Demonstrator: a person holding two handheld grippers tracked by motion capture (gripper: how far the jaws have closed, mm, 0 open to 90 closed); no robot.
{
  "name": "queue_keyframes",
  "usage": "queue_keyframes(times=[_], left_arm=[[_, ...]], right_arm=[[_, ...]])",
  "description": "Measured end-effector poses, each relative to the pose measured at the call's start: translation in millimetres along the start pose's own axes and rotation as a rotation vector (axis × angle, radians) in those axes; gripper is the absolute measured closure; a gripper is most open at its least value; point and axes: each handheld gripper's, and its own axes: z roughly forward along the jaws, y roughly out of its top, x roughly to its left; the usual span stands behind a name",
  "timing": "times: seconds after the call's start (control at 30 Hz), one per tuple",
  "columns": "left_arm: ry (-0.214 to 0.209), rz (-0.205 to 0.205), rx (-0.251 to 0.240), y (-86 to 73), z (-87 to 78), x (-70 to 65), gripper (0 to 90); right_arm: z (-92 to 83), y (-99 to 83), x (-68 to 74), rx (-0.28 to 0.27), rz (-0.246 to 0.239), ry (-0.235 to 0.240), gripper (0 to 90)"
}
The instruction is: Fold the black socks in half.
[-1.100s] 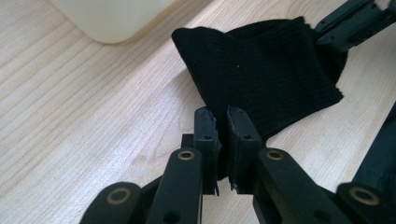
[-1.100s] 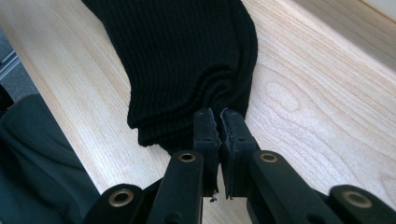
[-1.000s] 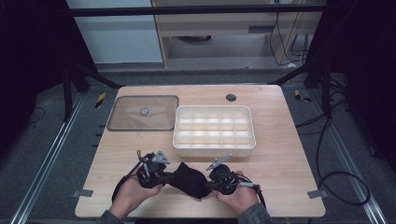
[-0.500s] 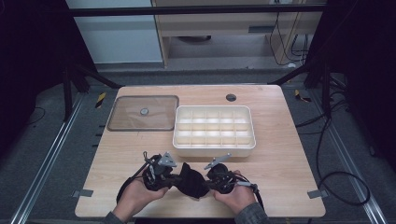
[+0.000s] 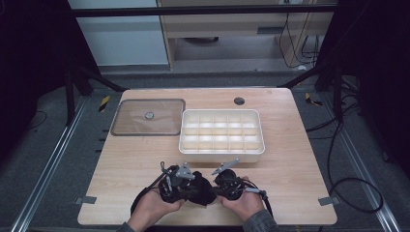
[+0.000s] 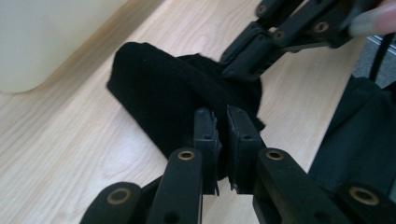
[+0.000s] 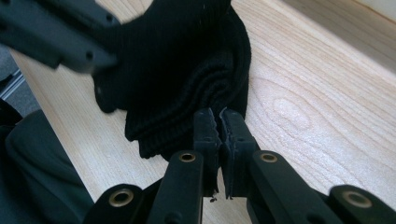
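Observation:
A black knit cloth [image 5: 201,191] lies bunched on the wooden table [image 5: 290,159] near its front edge, between my two grippers. My left gripper [image 5: 190,185] is shut on the cloth's left side. In the left gripper view its jaws [image 6: 222,122] pinch a fold of the cloth [image 6: 163,88], and the right gripper [image 6: 280,37] shows at the top right. My right gripper [image 5: 216,185] is shut on the cloth's right side. In the right gripper view its jaws [image 7: 219,122] clamp the ribbed edge of the cloth [image 7: 187,60], and the left gripper [image 7: 56,37] crosses the upper left.
A white tray [image 5: 221,155] divided into several compartments stands just beyond the grippers. A clear brownish lid [image 5: 130,126] with a round knob lies to its left. A round hole [image 5: 239,101] sits near the table's far edge. The table's front edge is close under both hands.
My left hand has moved right, toward the right gripper, and the cloth between them has bunched shorter. The right hand has stayed in place.

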Motion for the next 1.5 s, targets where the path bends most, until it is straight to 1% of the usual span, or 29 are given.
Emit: queue_keyframes(times=[0.07, 0.1, 0.13, 0.17, 0.2, 0.33, 0.5, 0.57, 0.6, 0.67, 0.8, 0.93, 1.1, 1.17, 1.23, 1.3, 1.33, 1.37, 1.4, 1.43, 1.47, 1.5], left_arm=[[-0.011, 0.015, 0.001, 1.9, 2.0, -5.6, 83.2], [-0.011, 0.015, 0.001, 1.9, 2.0, -5.6, 83.2], [-0.018, 0.015, 0.002, 2.3, 3.7, -9.0, 83.2], [-0.018, 0.015, 0.002, 2.3, 3.7, -9.0, 83.2], [-0.020, 0.028, 0.010, 2.5, 5.1, -11.0, 83.1], [-0.022, 0.035, 0.010, 3.0, 6.8, -14.0, 83.2], [-0.033, 0.035, 0.005, 2.6, 10.1, -15.8, 83.2], [-0.039, 0.032, 0.003, 2.3, 13.2, -17.0, 83.2], [-0.049, 0.039, -0.002, 2.1, 16.7, -18.4, 83.2], [-0.051, 0.037, -0.008, 1.9, 18.5, -19.3, 83.2], [-0.054, 0.032, -0.001, 1.9, 23.5, -18.1, 83.2], [-0.060, 0.028, 0.002, 4.0, 28.1, -18.5, 83.1], [-0.058, 0.024, 0.002, 4.4, 28.9, -20.3, 83.1], [-0.038, 0.040, 0.009, 5.8, 29.0, -23.8, 83.1], [-0.032, 0.047, 0.013, 6.5, 29.6, -25.3, 83.1], [-0.034, 0.037, 0.009, 6.5, 30.4, -24.2, 83.1], [-0.035, 0.029, 0.003, 6.6, 30.9, -22.9, 83.1], [-0.035, 0.029, 0.003, 6.6, 30.9, -22.9, 83.1], [-0.039, 0.032, 0.008, 6.7, 30.7, -21.9, 83.1], [-0.039, 0.032, 0.008, 6.7, 30.7, -21.9, 83.1], [-0.041, 0.031, 0.011, 7.0, 30.9, -21.7, 83.1], [-0.039, 0.030, 0.014, 7.4, 31.0, -21.6, 83.1]], right_arm=[[0.6, -0.8, -1.6, -0.003, 0.008, 0.004, 86.1], [0.6, -0.8, -1.6, -0.003, 0.008, 0.004, 86.1], [1.5, -1.2, -2.9, -0.007, 0.006, 0.007, 86.1], [1.5, -1.2, -2.9, -0.007, 0.006, 0.007, 86.1], [2.5, -1.6, -3.2, -0.002, 0.001, 0.002, 86.1], [3.1, -2.1, -4.6, -0.001, 0.018, 0.001, 86.1], [3.6, -2.5, -5.6, -0.007, 0.020, 0.006, 86.1], [3.6, -2.9, -6.2, -0.007, 0.023, 0.007, 86.1], [3.6, -3.7, -6.8, -0.006, 0.033, 0.009, 86.1], [3.5, -4.1, -7.8, -0.009, 0.026, 0.011, 86.1], [3.0, -6.6, -10.3, -0.014, 0.037, 0.019, 85.9], [3.1, -7.6, -11.6, -0.019, 0.031, 0.025, 85.6], [3.1, -7.8, -12.1, -0.019, 0.033, 0.026, 85.5], [3.9, -8.2, -12.5, -0.025, 0.032, 0.026, 85.4], [3.9, -8.3, -13.1, -0.027, 0.034, 0.029, 84.9], [3.5, -9.1, -14.0, -0.033, 0.033, 0.026, 82.0], [0.5, -10.4, -15.4, -0.043, 0.034, 0.024, 78.1], [0.5, -10.4, -15.4, -0.043, 0.034, 0.024, 78.1], [-5.5, -12.6, -17.6, -0.066, 0.034, 0.022, 74.4], [-5.5, -12.6, -17.6, -0.066, 0.034, 0.022, 74.4], [-13.1, -15.2, -19.0, -0.080, 0.036, 0.018, 71.5], [-17.3, -16.7, -20.1, -0.084, 0.038, 0.016, 70.6]])
